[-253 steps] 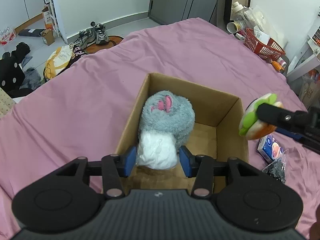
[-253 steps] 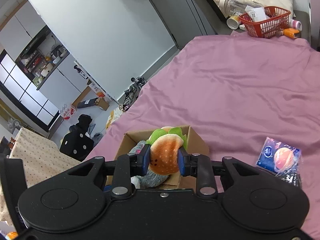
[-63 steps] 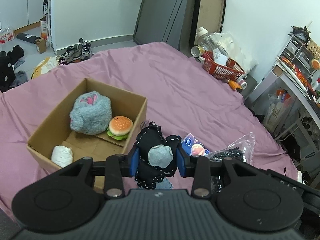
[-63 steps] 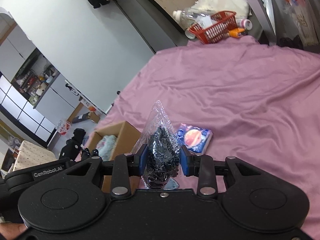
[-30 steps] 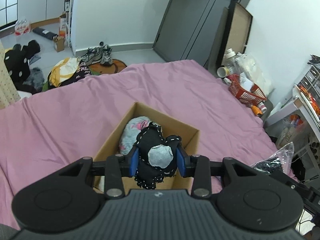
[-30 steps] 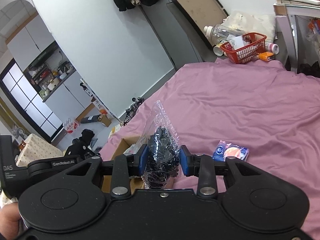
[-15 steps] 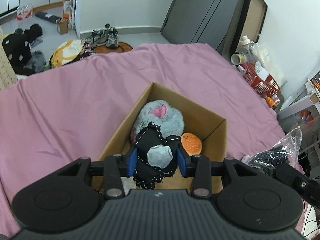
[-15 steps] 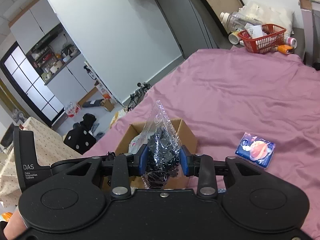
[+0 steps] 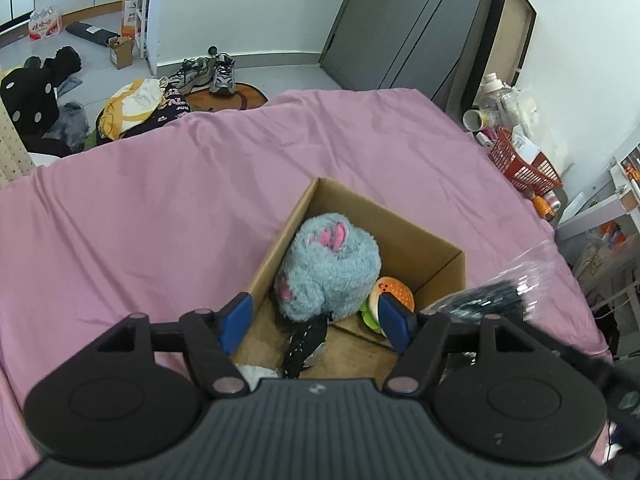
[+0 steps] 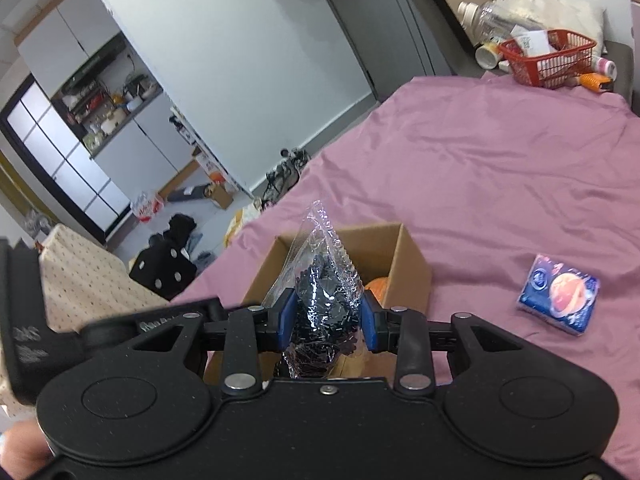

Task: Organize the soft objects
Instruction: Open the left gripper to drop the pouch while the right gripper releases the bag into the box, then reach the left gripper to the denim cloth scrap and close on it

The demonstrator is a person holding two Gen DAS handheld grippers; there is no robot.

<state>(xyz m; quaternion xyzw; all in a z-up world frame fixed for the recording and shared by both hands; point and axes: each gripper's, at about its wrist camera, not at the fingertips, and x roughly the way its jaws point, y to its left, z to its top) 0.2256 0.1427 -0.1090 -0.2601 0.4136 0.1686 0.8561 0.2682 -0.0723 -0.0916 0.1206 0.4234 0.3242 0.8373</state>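
An open cardboard box [image 9: 424,236] sits on the pink bedspread [image 9: 160,216]. Inside lie a grey fluffy plush [image 9: 328,268], a burger plush [image 9: 390,296], a black-and-grey soft piece [image 9: 306,344] and a white soft item [image 9: 252,372]. My left gripper [image 9: 316,320] is open and empty above the box's near end. My right gripper [image 10: 326,316] is shut on a clear plastic bag of black pieces [image 10: 324,292], held above the box [image 10: 412,264]; the bag also shows in the left wrist view [image 9: 492,296].
A blue packet [image 10: 560,294] lies on the bedspread right of the box. A red basket [image 10: 548,60] and bottles stand past the bed's far end. Shoes [image 9: 208,74] and bags lie on the floor beyond the bed.
My left gripper has opened and the black-and-grey soft piece has dropped into the box. My right gripper has moved closer over the box with the bag.
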